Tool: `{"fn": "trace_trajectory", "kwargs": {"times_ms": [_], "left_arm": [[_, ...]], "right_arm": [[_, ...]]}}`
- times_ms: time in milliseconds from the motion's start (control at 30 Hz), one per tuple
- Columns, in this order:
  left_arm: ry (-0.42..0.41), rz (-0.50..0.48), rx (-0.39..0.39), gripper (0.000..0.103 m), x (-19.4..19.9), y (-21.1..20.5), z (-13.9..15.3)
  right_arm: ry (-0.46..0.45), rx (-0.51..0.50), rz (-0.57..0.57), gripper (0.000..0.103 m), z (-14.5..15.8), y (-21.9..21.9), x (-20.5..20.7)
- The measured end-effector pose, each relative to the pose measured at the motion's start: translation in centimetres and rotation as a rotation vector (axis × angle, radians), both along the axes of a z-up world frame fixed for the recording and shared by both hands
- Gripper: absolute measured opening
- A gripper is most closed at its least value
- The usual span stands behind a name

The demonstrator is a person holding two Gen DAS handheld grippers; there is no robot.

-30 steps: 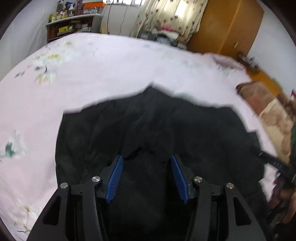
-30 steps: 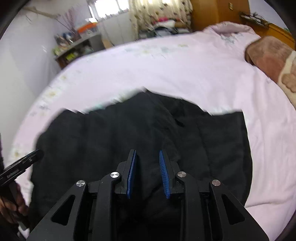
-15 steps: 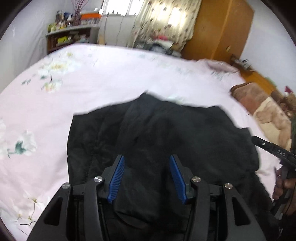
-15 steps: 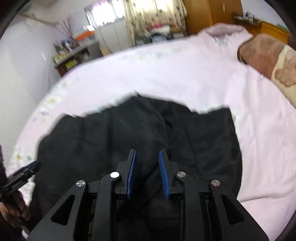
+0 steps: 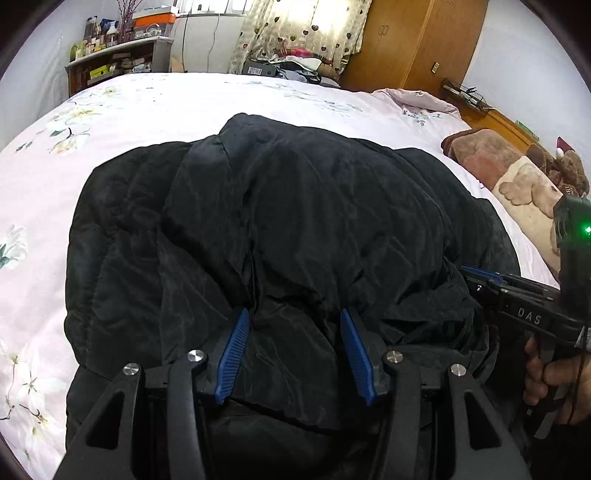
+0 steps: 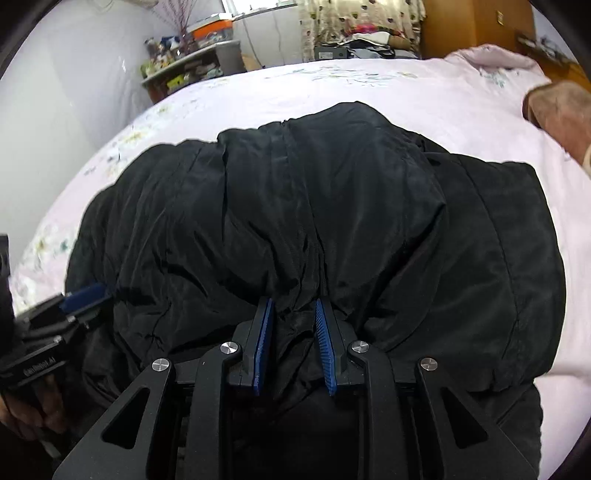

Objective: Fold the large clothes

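Note:
A large black padded jacket point(image 5: 295, 221) lies on the pink bed sheet point(image 5: 147, 107), with its near part bunched up. It also fills the right wrist view point(image 6: 332, 206). My left gripper point(image 5: 295, 321) has its blue pads wide apart with a thick fold of jacket between them. My right gripper point(image 6: 293, 310) is shut on a gathered fold of the jacket's near edge. The right gripper also shows at the right of the left wrist view point(image 5: 476, 277). The left gripper shows at the left of the right wrist view point(image 6: 88, 295).
A brown and cream blanket point(image 5: 517, 177) lies at the bed's right side. A cluttered shelf point(image 5: 114, 62), a curtained window point(image 5: 306, 29) and a wooden wardrobe point(image 5: 417, 44) stand beyond the far edge. Bare sheet surrounds the jacket.
Both grippers have carried the jacket's near edge forward over the rest. The jacket now looks closer, bunched and shorter front to back. The grippers have come nearer each other.

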State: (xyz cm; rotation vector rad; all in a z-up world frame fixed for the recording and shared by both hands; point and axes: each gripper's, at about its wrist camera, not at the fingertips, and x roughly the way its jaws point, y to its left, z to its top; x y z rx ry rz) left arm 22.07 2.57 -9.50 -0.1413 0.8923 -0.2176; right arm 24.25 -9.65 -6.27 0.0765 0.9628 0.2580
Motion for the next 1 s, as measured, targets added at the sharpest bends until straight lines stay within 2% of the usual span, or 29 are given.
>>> {"fn": "trace_trajectory", "kwargs": {"times_ms": [100, 167, 267, 367, 433, 500, 600, 667, 867, 933, 1000], "left_arm": [[0.024, -0.018, 0.01, 0.054, -0.4, 0.2, 1.4], [0.022, -0.04, -0.009, 0.053, -0.5, 0.2, 3.3], [-0.071, -0.06, -0.012, 0.053, 0.2, 0.5, 6.5], [-0.137, -0.049, 0.025, 0.053, 4.1, 0.3, 8.5], [-0.125, -0.02, 0.026, 0.053, 7.0, 0.6, 8.0], [-0.093, 0.015, 0.039, 0.053, 9.6, 1.1, 6.4], [-0.027, 0.049, 0.06, 0.055, 11.1, 2.0, 2.6], [-0.037, 0.048, 0.059, 0.055, 10.8, 2.0, 1.2], [-0.068, 0.068, 0.053, 0.055, 10.3, 1.7, 0.4], [-0.051, 0.066, 0.053, 0.055, 10.5, 1.7, 1.3], [-0.055, 0.07, 0.029, 0.053, 9.7, 2.0, 3.1]], "right_arm": [[0.013, 0.006, 0.001, 0.023, 0.3, -0.4, 0.4], [0.013, 0.0, 0.002, 0.025, 2.0, -0.5, 0.1], [-0.084, 0.034, 0.0, 0.026, 5.4, -0.8, 0.2], [-0.142, 0.04, -0.012, 0.026, 7.4, -1.0, 2.8], [-0.15, 0.027, -0.034, 0.026, 7.4, -1.3, 5.0], [-0.124, 0.008, -0.071, 0.026, 6.1, -2.2, 7.3], [-0.043, -0.023, -0.125, 0.026, 2.9, -3.9, 9.7], [-0.005, 0.018, -0.131, 0.025, 0.8, -5.1, 9.9], [-0.022, 0.018, -0.127, 0.025, -0.7, -6.0, 9.3], [-0.007, 0.02, -0.129, 0.025, -0.3, -6.1, 9.4], [-0.02, 0.002, -0.131, 0.026, 1.5, -6.1, 8.7]]}}
